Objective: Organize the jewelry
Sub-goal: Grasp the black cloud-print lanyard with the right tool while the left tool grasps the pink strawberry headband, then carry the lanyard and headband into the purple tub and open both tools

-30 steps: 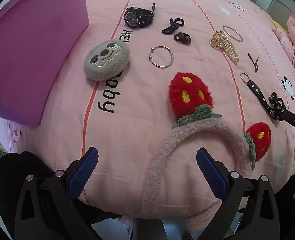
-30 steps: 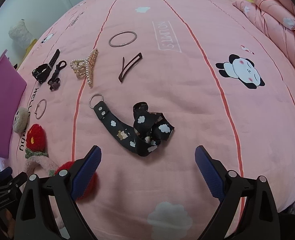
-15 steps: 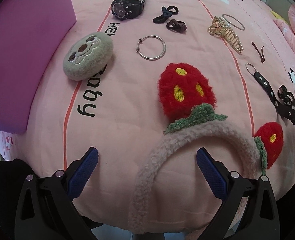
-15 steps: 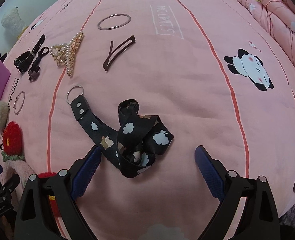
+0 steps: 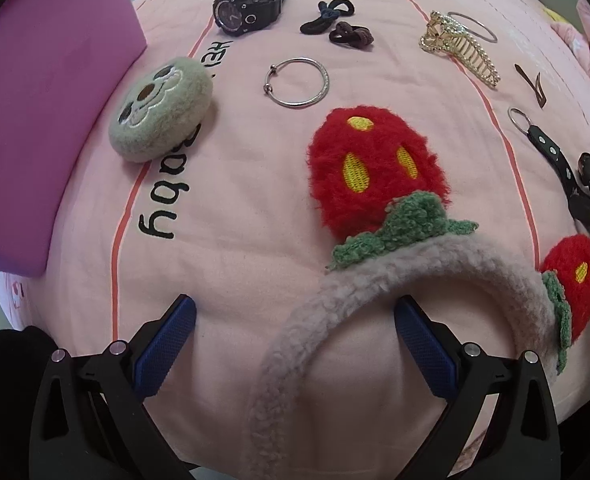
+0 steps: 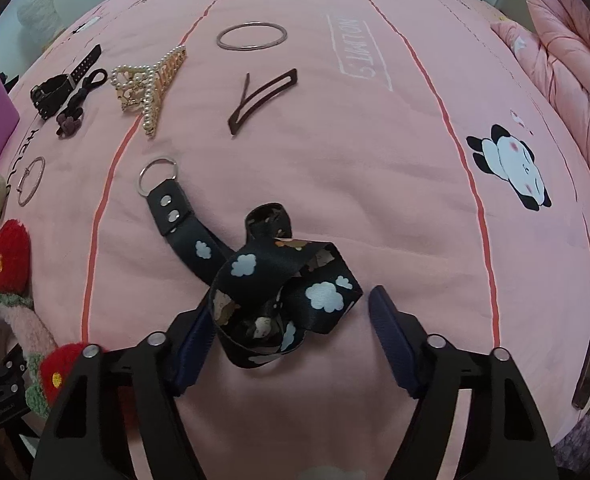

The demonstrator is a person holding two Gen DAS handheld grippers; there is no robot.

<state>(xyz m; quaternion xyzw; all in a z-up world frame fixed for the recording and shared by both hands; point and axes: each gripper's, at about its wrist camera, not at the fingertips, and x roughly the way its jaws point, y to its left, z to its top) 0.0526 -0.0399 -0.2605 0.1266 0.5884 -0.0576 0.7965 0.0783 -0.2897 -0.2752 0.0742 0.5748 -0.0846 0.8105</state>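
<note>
Right gripper (image 6: pixel 291 332) gapes wide around the bunched cloud-print lanyard (image 6: pixel 279 296), whose key ring (image 6: pixel 158 174) lies ahead-left; limp, light webbing, best pinched at its thick folds. Left gripper (image 5: pixel 295 344), open, straddles the soft strawberry headband (image 5: pixel 375 280)

purple box (image 5: pixel 51 92): its top and left run off your left view.
lanyard (image 6: pixel 279 296): its lower loop hides your right gripper's (image 6: pixel 291 344) left pad.

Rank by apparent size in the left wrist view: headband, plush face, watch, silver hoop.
1. headband, by far the largest, though it's also nearest the camera
2. plush face
3. watch and silver hoop look about alike; the watch lies farther off, so I won't rank them.
</note>
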